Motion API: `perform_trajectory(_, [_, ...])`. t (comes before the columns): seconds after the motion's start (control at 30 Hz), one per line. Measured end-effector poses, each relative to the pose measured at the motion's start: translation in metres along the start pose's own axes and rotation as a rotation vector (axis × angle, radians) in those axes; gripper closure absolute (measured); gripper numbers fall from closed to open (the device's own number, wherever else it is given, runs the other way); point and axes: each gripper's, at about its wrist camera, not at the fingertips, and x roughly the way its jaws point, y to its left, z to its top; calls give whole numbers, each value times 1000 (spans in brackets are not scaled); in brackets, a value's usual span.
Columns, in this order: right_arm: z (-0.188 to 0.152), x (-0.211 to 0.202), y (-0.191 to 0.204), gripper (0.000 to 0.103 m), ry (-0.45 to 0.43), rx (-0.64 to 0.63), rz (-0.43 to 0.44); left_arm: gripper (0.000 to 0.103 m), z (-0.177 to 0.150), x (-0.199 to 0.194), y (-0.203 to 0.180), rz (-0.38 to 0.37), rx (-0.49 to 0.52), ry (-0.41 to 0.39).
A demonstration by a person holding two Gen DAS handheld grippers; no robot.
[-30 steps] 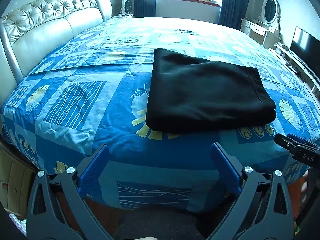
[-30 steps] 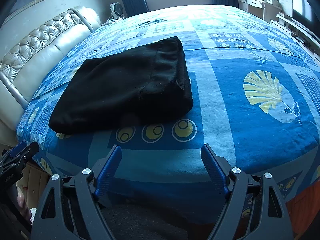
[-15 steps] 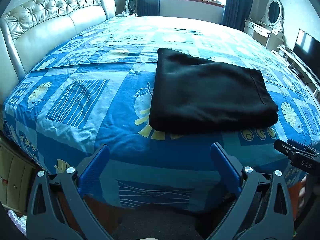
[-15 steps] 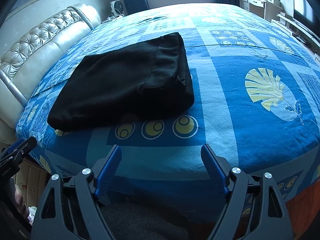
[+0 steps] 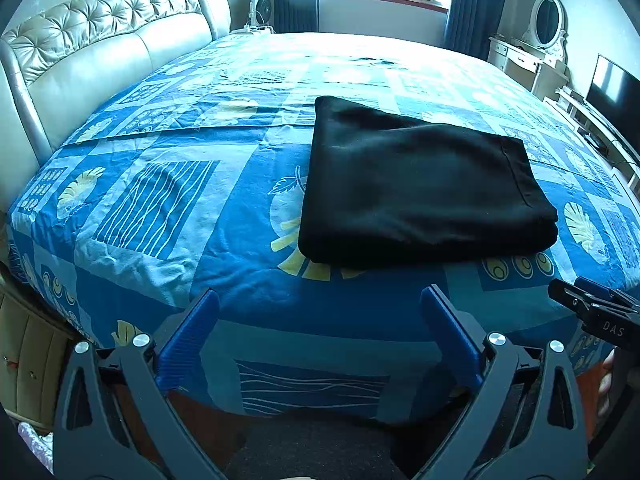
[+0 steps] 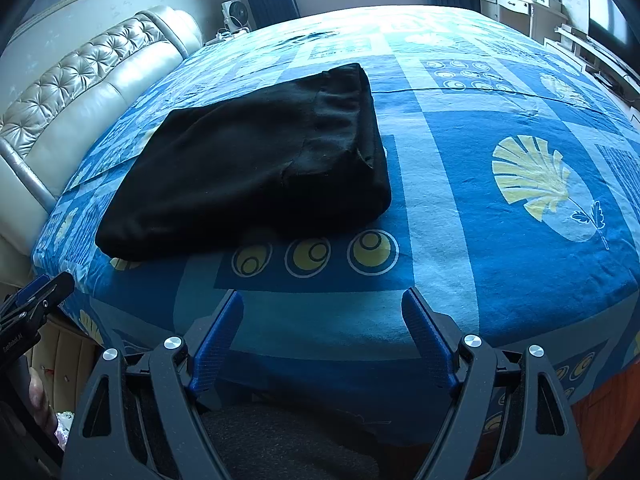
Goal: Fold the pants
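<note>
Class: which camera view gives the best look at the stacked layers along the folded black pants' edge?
The right wrist view: the pants show their layered right-hand edge and a seam, lit from the side. The left wrist view shows the pants mostly from above, a flat dark rectangle with only a hem line visible near its right edge.

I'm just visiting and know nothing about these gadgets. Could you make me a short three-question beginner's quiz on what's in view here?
1. True or false: the black pants lie folded on the bed.
2. Is the left gripper holding anything: A) pants, B) bedsheet, C) nothing?
3. The right gripper has its jaws standing ____.

Key: 1 true; 2 C; 3 open.
</note>
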Motion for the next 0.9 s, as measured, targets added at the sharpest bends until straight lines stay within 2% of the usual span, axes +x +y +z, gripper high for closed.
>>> perform_trajectory(0.7, [-2,3,2,23,13,-8,2,3,1,0,1,3,-3,5])
perform_trajectory(0.8, [-2,3,1,23,15,-9,3,3,3,4,1,23,-3,41])
perform_trajectory(0.9, [-2,4,1,23,19,-12,4,3,4,13,-2,45,18,114])
